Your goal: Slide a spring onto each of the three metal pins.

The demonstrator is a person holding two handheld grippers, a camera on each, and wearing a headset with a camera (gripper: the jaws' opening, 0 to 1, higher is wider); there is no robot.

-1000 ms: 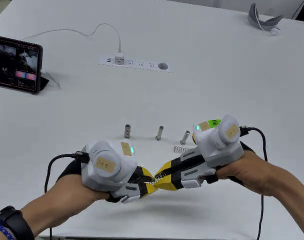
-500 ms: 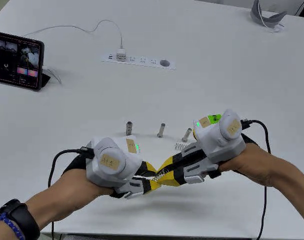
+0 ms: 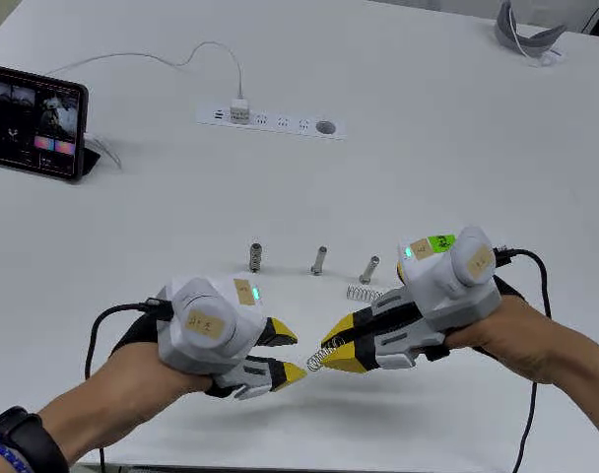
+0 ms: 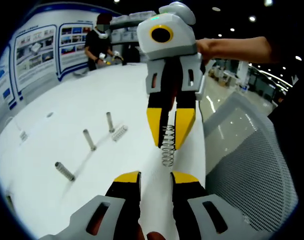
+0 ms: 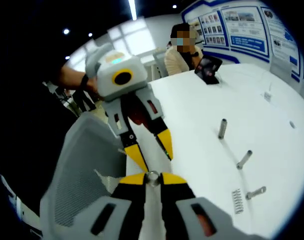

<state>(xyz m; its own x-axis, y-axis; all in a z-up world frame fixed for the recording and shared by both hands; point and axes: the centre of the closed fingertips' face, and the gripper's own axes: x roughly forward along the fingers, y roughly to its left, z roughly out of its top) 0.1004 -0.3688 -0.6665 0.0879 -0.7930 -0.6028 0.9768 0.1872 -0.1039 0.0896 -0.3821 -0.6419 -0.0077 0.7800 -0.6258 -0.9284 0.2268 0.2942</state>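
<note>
A broad white workbench [image 3: 428,118] stretches away under small ceiling spotlights [image 4: 252,18] and a long strip light [image 5: 132,9]. Blue-framed poster boards [image 4: 37,47] line the wall. A grey mesh chair back [image 4: 252,165] stands beside the bench, above a glossy floor [image 4: 217,102].

I'm working in a lab hall.
Posters [image 4: 39,47] are lining walls; power strip [image 3: 270,122] and tablet [image 3: 33,120] are lying on my bench [image 3: 428,148].
</note>
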